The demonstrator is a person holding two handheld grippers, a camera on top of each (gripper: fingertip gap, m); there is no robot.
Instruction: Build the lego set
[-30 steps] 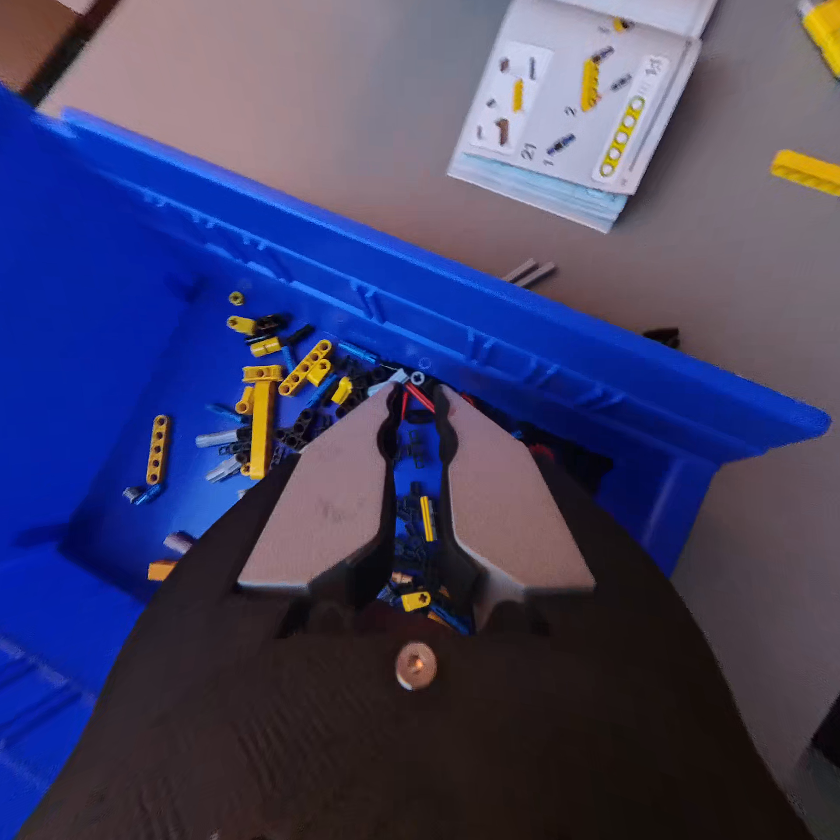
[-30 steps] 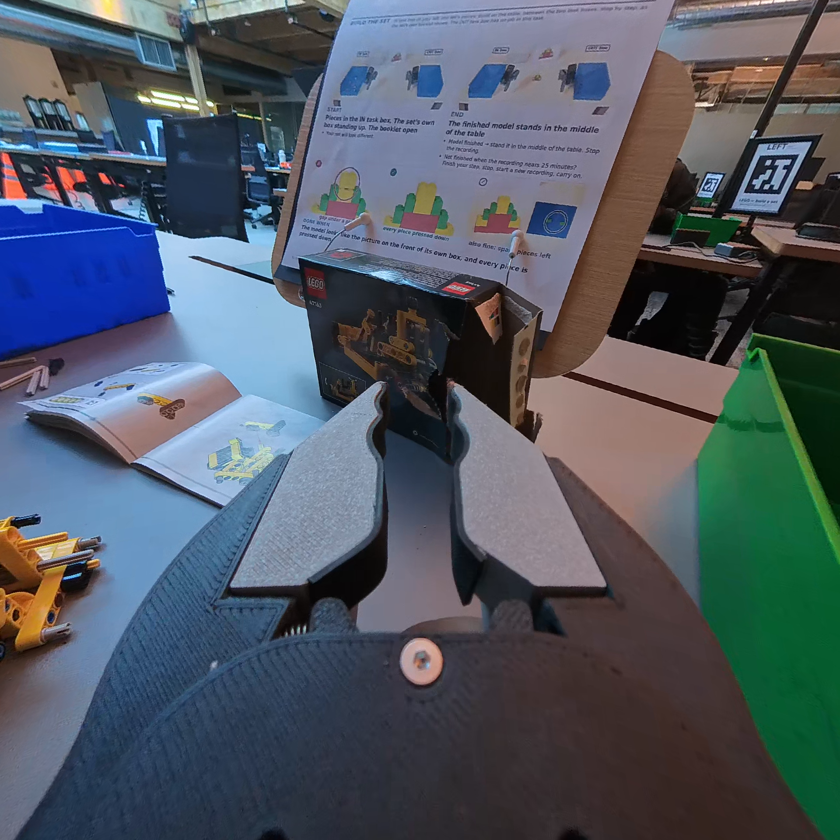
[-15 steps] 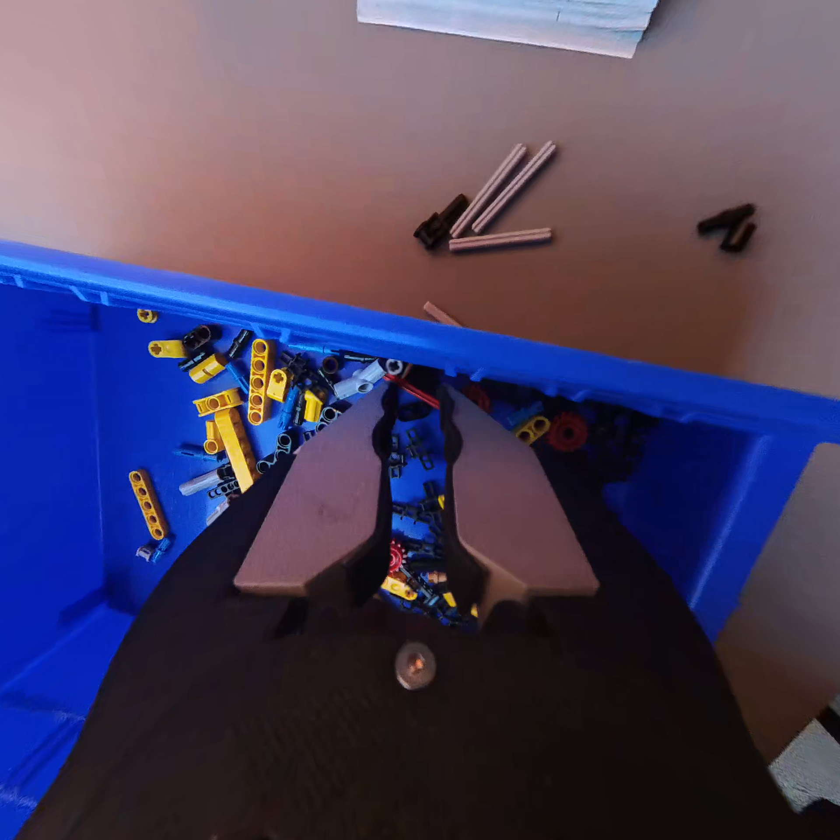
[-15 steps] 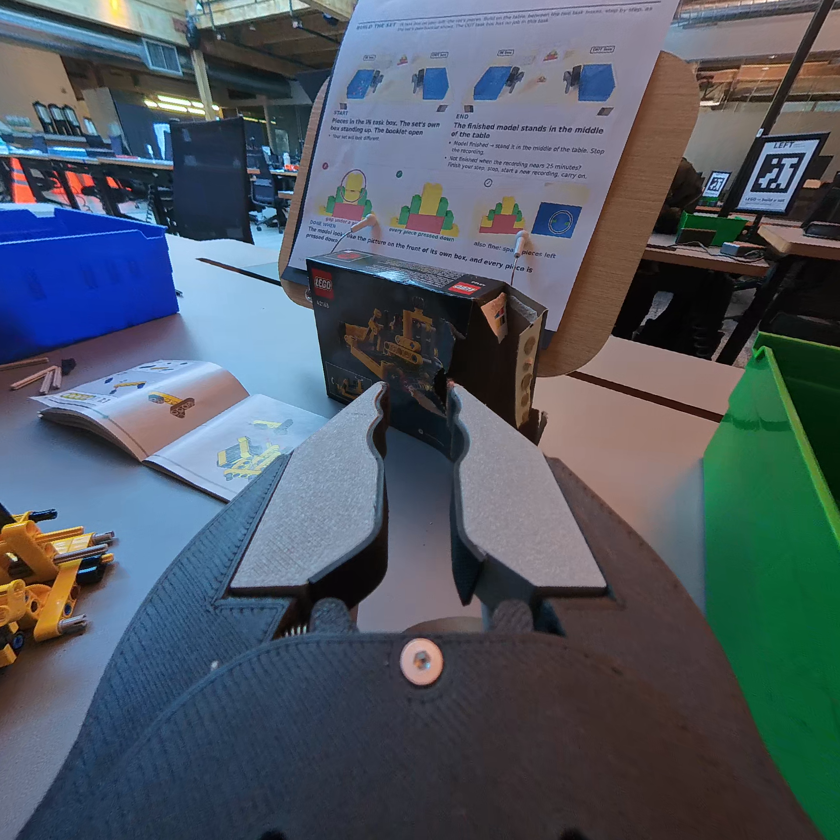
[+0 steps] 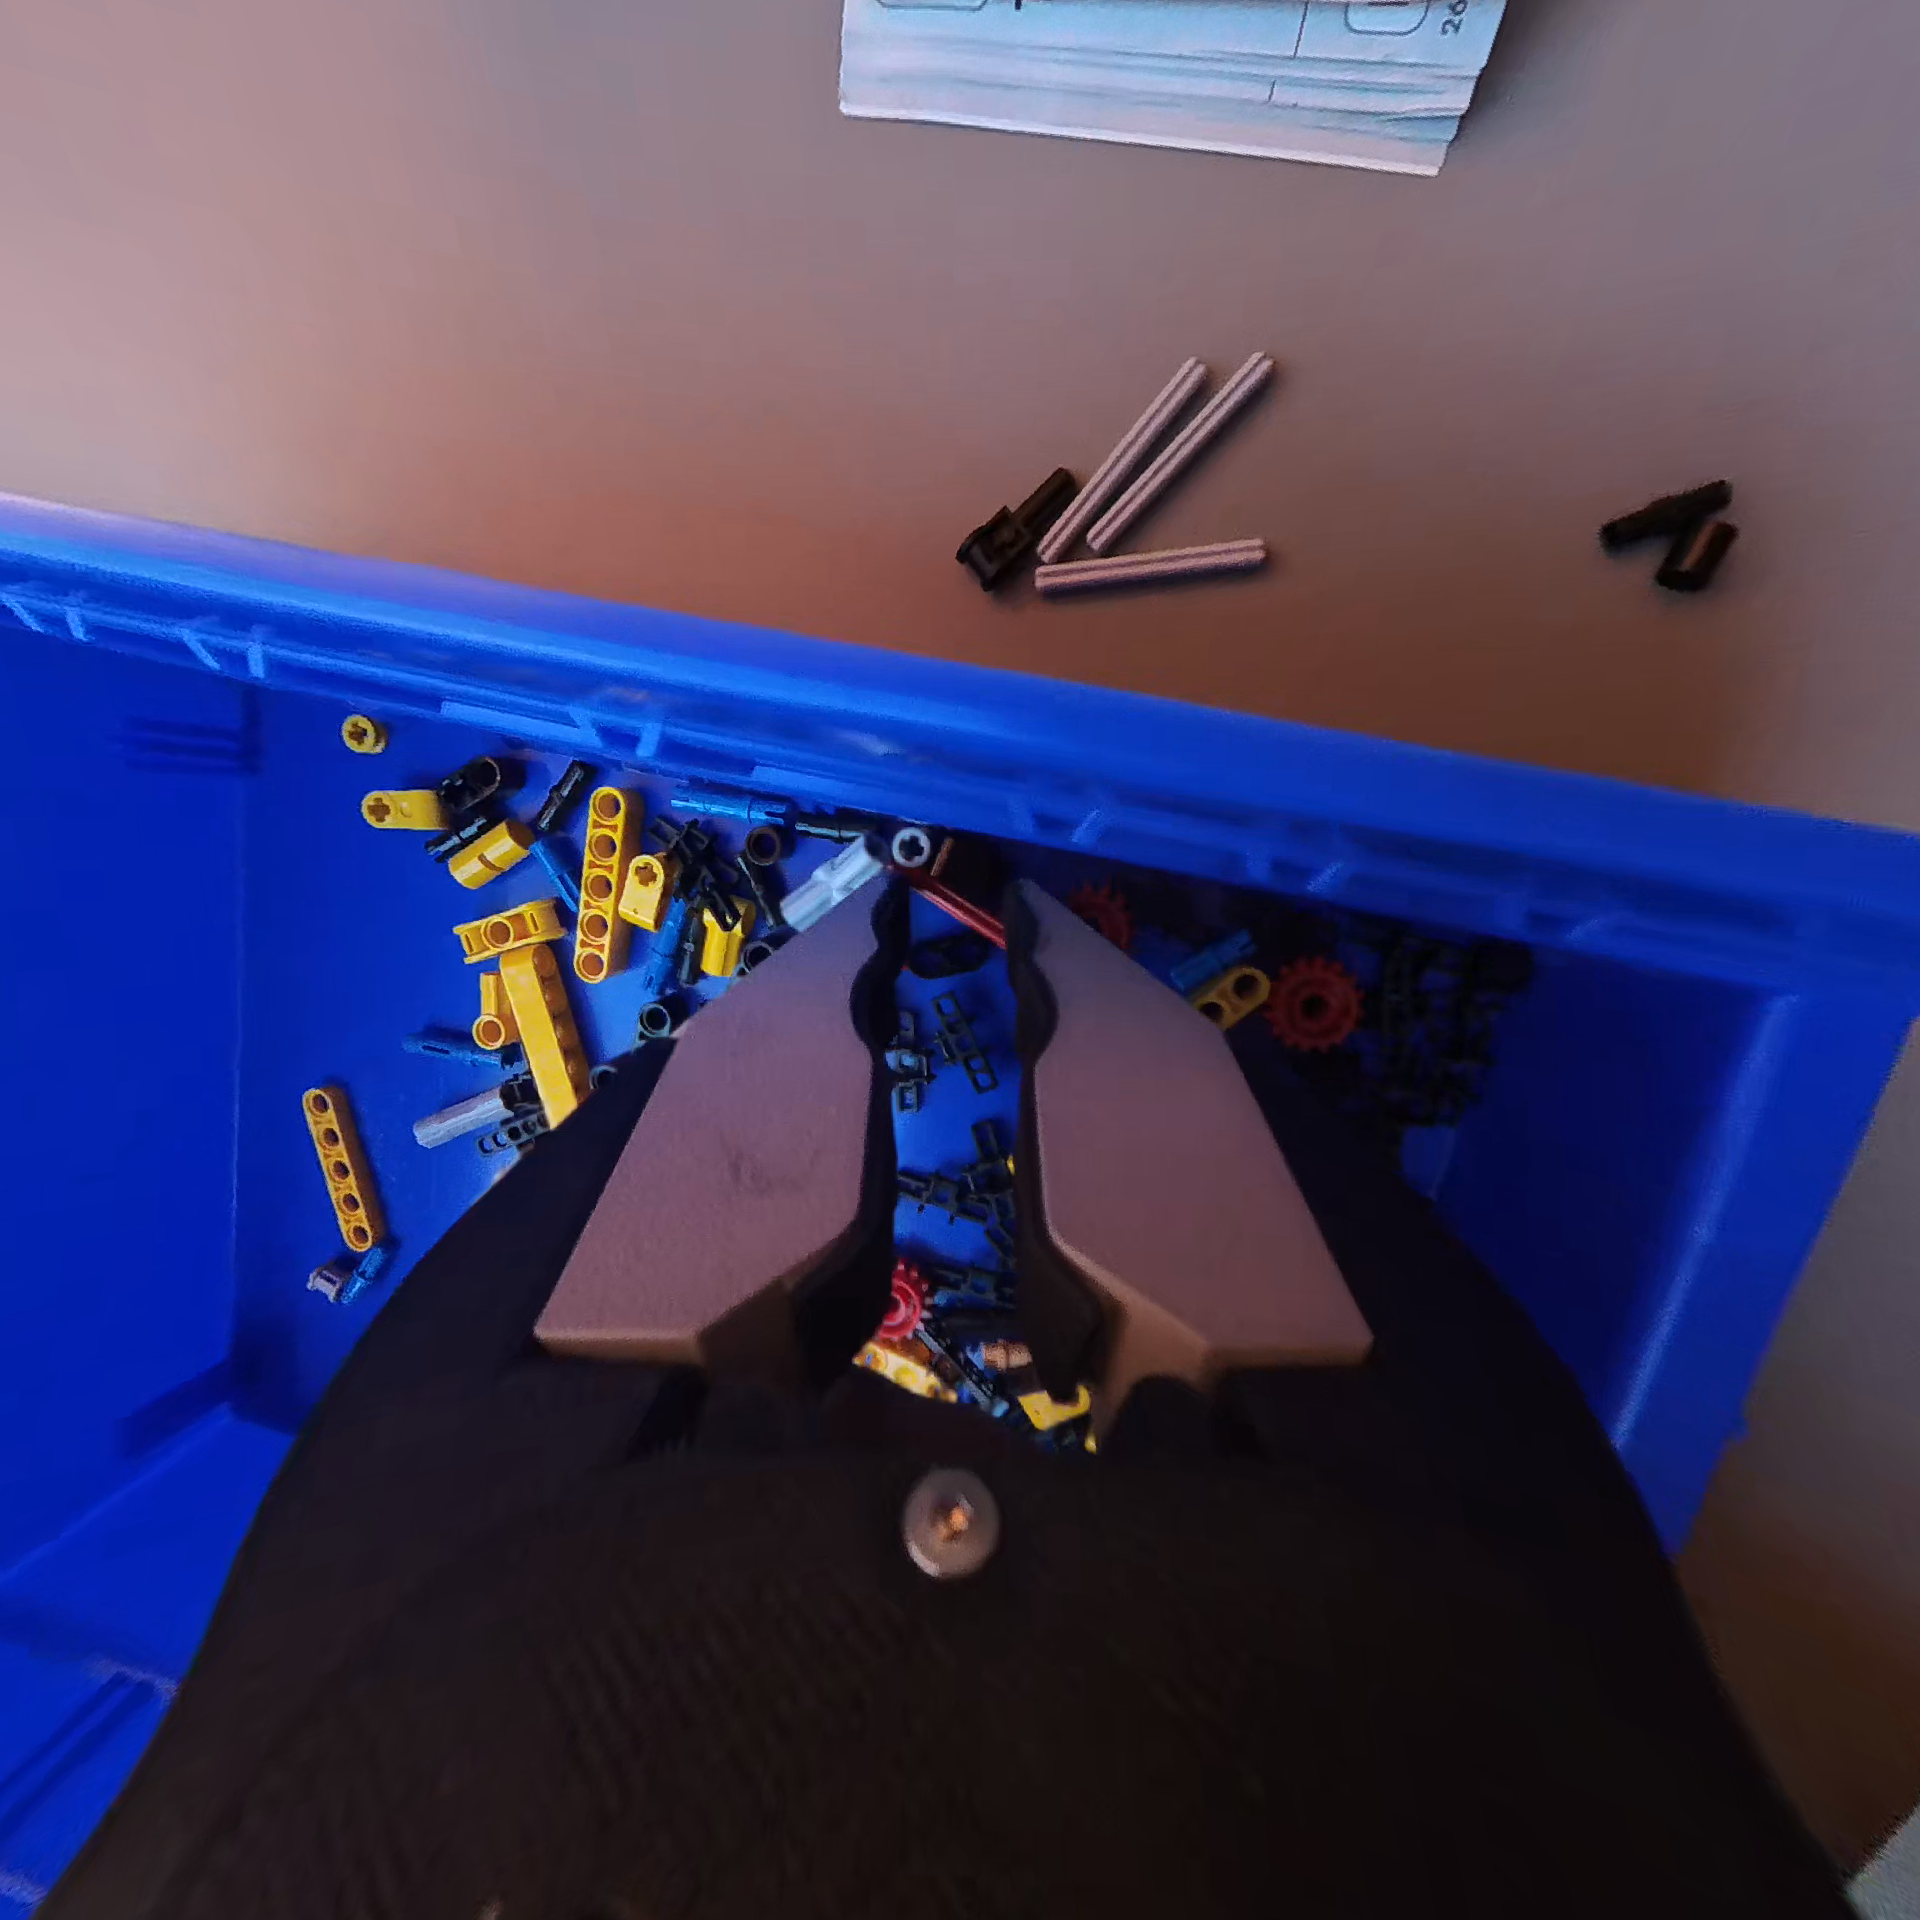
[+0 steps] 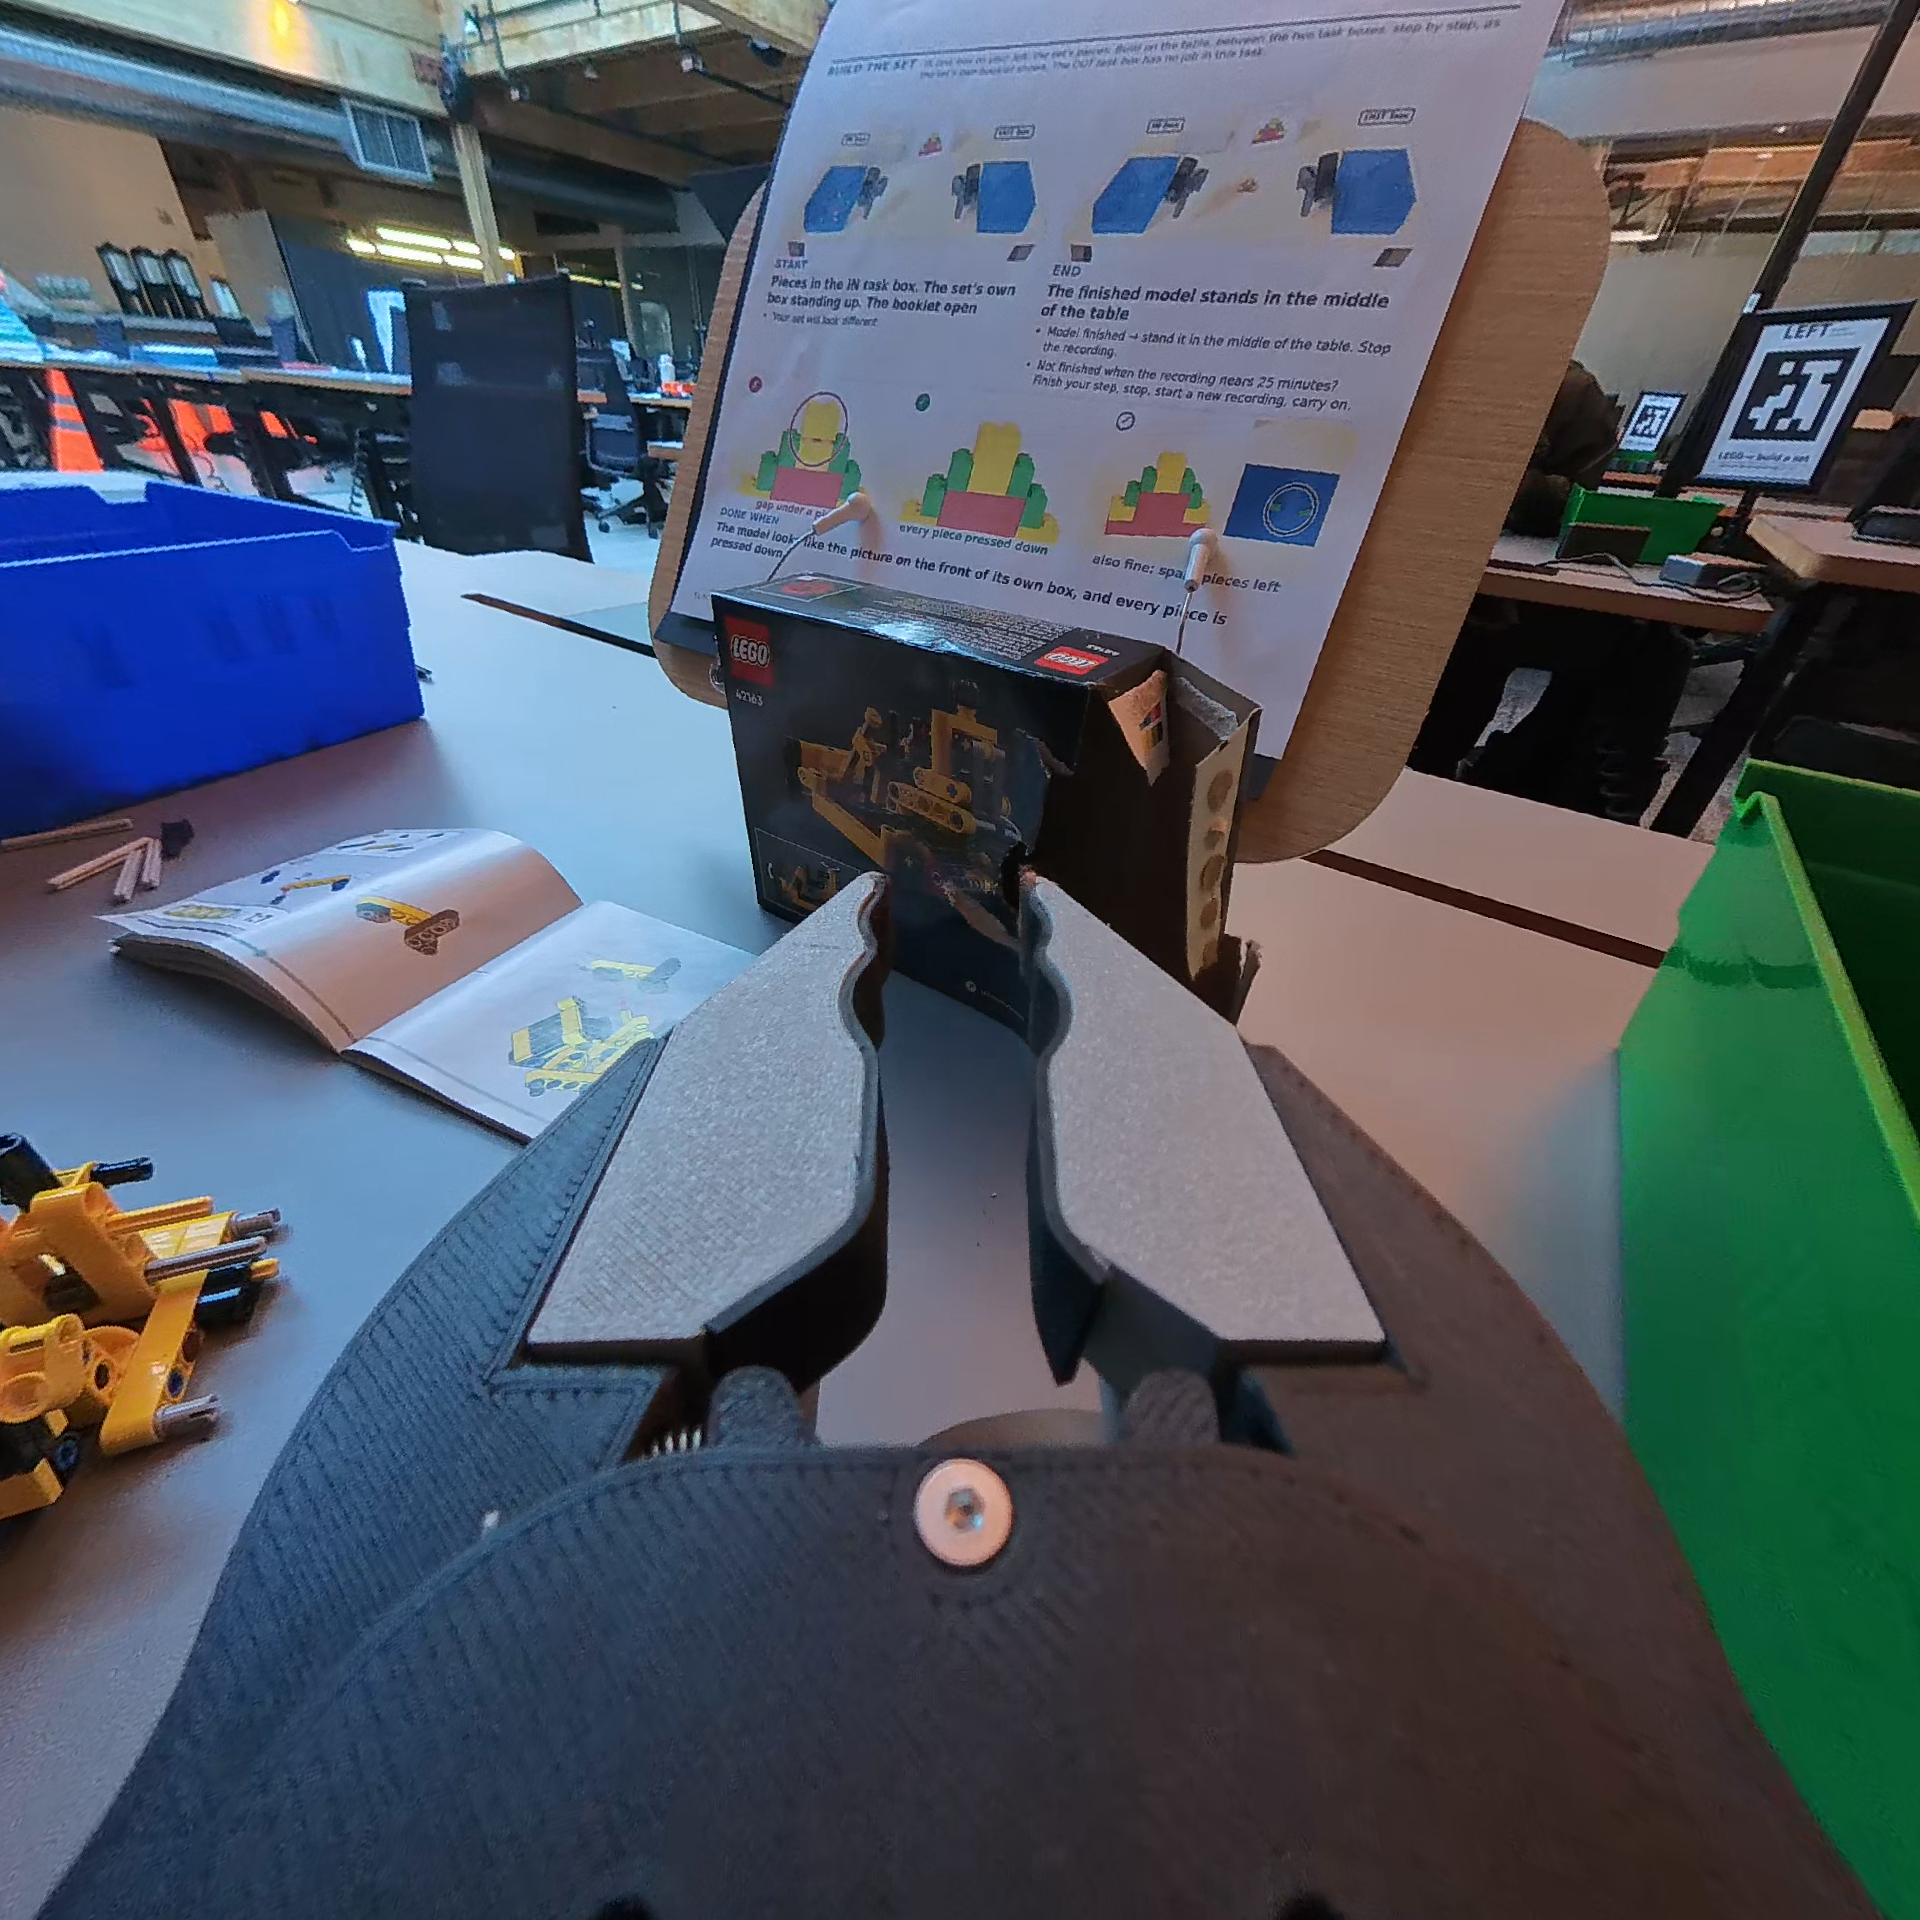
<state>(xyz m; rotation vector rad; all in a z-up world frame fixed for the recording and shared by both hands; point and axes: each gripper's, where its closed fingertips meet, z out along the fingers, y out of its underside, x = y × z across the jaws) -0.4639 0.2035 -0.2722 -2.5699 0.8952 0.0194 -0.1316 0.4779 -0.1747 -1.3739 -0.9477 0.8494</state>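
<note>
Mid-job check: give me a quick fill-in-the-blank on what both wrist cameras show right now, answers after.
1. The left gripper hangs over loose pieces inside the ____ bin.
2. ____ grey axles lie on the table just outside that bin.
3. The instruction booklet lies ____ on the table.
4. At the right gripper's right stands a ____ bin.

Answers: blue; three; open; green

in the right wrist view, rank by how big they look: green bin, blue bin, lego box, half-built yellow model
1. green bin, though it sits nearest the camera and is cut off by the frame
2. blue bin and lego box: look alike, not ranked
3. half-built yellow model, also cut off at the edge
</note>
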